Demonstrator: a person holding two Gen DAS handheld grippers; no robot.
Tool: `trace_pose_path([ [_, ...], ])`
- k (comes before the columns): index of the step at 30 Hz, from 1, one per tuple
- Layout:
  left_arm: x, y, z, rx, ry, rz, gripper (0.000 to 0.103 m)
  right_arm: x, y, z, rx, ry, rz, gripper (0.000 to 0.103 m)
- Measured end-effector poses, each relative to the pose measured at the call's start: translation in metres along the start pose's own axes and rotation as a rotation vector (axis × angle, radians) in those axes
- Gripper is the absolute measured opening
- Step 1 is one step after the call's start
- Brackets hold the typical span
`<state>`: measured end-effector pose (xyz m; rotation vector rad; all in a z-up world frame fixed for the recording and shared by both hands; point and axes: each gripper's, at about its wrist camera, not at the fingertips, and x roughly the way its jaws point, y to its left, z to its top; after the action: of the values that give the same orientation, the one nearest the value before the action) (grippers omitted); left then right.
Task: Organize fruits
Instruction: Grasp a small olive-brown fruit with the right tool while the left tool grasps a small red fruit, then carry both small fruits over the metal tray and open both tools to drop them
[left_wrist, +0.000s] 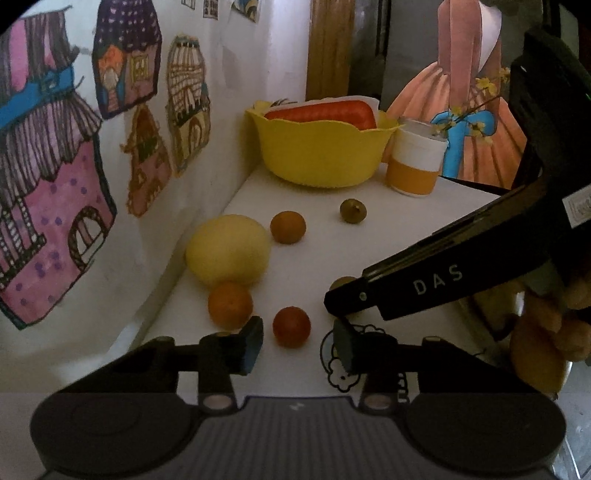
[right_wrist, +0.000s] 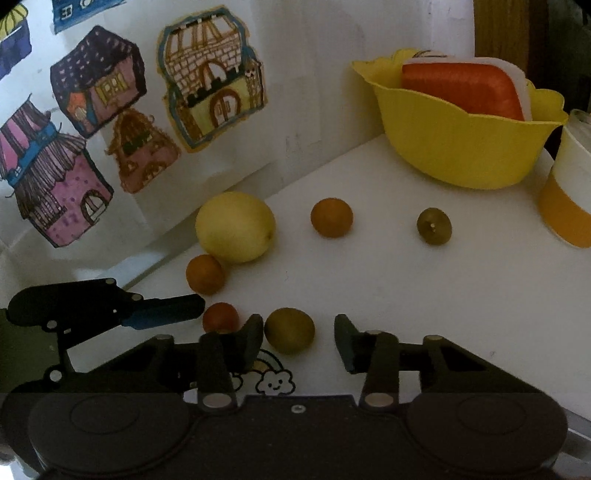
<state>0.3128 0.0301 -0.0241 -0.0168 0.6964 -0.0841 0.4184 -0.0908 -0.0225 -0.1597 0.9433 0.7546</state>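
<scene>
On the white tabletop (right_wrist: 406, 295) we are holding both grippers low with their jaws spread and nothing between the pads. Our left gripper (left_wrist: 298, 347) is sitting just short of a small reddish-orange fruit (left_wrist: 291, 327), which is lying in line with the gap between its fingers but is not being touched. Our right gripper (right_wrist: 298, 341) is framing a small olive-green fruit (right_wrist: 289, 330) that is lying close to its left finger, without clear contact. Beside the wall, a large yellow fruit (right_wrist: 235, 226) is resting with an orange fruit (right_wrist: 205, 274) just in front of it, nearly touching. Farther back, another orange fruit (right_wrist: 331, 217) and a second green fruit (right_wrist: 434, 226) are lying well apart from each other. At the rear, a yellow bowl (right_wrist: 461, 147) is holding a red-and-white object (right_wrist: 461, 86), and a white-and-orange cup (right_wrist: 569, 192) is standing just beside it. Children's drawings of houses (right_wrist: 210, 74) are hanging on the wall.
</scene>
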Motion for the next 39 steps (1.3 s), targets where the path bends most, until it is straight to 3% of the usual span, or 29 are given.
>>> trace_pose_path([
  [8,0.003,0.004,0.004,-0.019,0.007,-0.013,0.032,0.005,0.006,-0.001,-0.031,0.010,-0.014,0.032],
  [10,0.002,0.004,0.003,-0.013,0.005,-0.013,0.024,0.006,0.009,-0.002,-0.040,0.008,-0.021,0.032],
  [19,-0.007,0.006,-0.002,-0.053,0.020,-0.015,0.022,-0.009,0.022,-0.016,-0.044,-0.018,-0.020,0.032],
  [30,-0.048,-0.001,-0.015,-0.057,0.013,-0.031,0.022,-0.087,0.033,-0.058,-0.106,-0.123,-0.047,0.032],
  [39,-0.090,-0.032,-0.016,-0.041,-0.030,-0.085,0.022,-0.149,0.034,-0.097,-0.085,-0.180,-0.100,0.032],
])
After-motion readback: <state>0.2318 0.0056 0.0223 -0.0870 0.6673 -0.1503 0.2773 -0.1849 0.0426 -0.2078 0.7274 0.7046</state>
